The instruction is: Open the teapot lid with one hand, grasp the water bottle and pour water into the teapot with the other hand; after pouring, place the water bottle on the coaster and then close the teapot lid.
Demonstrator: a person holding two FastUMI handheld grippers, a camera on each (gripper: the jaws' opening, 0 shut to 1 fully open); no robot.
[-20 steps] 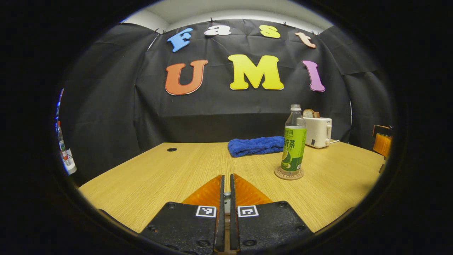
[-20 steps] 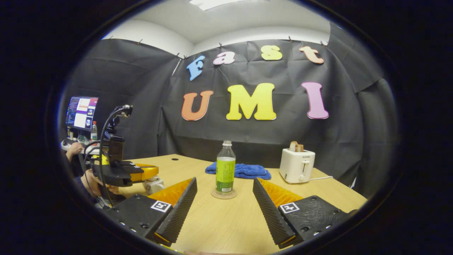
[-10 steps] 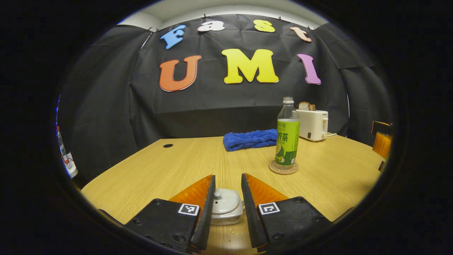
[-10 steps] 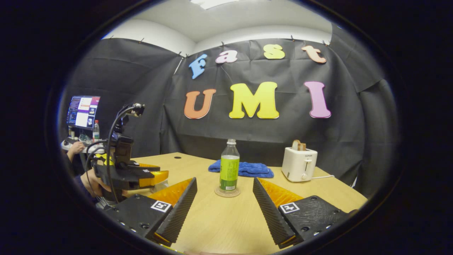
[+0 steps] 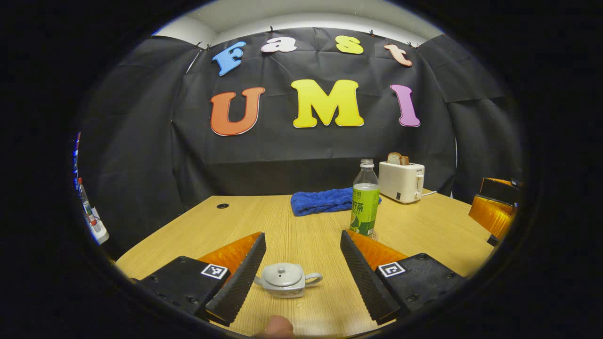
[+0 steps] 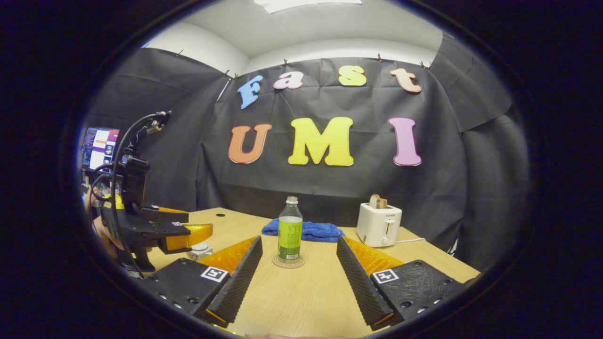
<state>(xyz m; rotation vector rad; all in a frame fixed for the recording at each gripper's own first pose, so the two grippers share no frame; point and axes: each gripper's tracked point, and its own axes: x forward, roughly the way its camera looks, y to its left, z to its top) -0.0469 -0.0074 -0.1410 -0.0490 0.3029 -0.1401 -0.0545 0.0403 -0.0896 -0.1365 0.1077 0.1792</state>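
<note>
A small white teapot stands on the wooden table with its lid seated on it. It sits low between the fingers of my left gripper, which is open and apart from it. The green-labelled water bottle stands upright on a round coaster, ahead of my open right gripper with a gap of table between them. In the right gripper view the left gripper hovers at the left above the partly hidden teapot. The right gripper shows at the far right of the left gripper view.
A folded blue towel lies behind the bottle, and a white toaster with toast stands at the back right. A person's hand holds the left gripper; a monitor glows beyond it. A small round hole marks the table's back left.
My left gripper went from shut on the lid's knob to wide open and drew back, leaving the lid on the teapot. The right gripper stayed open and shifted slightly.
</note>
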